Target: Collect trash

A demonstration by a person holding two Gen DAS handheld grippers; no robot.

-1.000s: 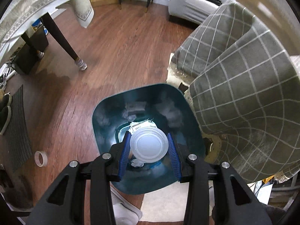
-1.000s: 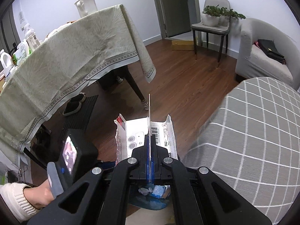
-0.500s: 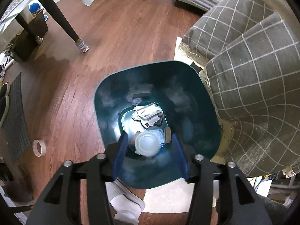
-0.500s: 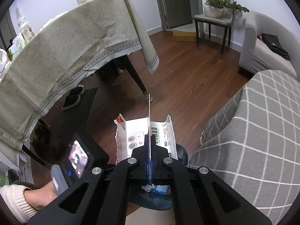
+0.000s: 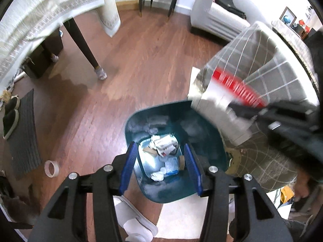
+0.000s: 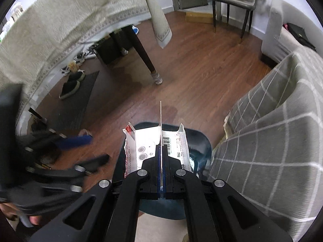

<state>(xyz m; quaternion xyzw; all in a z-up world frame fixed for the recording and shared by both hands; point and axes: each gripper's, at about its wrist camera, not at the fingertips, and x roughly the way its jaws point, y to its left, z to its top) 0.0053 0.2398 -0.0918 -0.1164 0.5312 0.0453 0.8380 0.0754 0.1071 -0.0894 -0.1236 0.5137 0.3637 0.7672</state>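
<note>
A dark teal trash bin [image 5: 210,149] stands on the wood floor beside the sofa, with crumpled paper and wrappers [image 5: 164,144] at its bottom. My left gripper [image 5: 160,164] is open and empty above the bin. My right gripper [image 6: 161,161] is shut on a flattened white carton with a barcode [image 6: 171,141], held over the bin [image 6: 203,141]. In the left wrist view the carton [image 5: 226,92] shows blurred, white and red, over the bin's right rim, with the right gripper behind it.
A grey checked sofa [image 6: 272,133] is to the right of the bin. A cloth-covered table with a dark leg [image 5: 84,46] stands at the left. A tape roll [image 5: 51,168], a dark mat [image 5: 25,133] and slippers [image 5: 10,121] lie on the floor at left.
My left gripper let go of the white round lid, which dropped into the bin, and it has lifted back. My right gripper has brought the carton over the bin.
</note>
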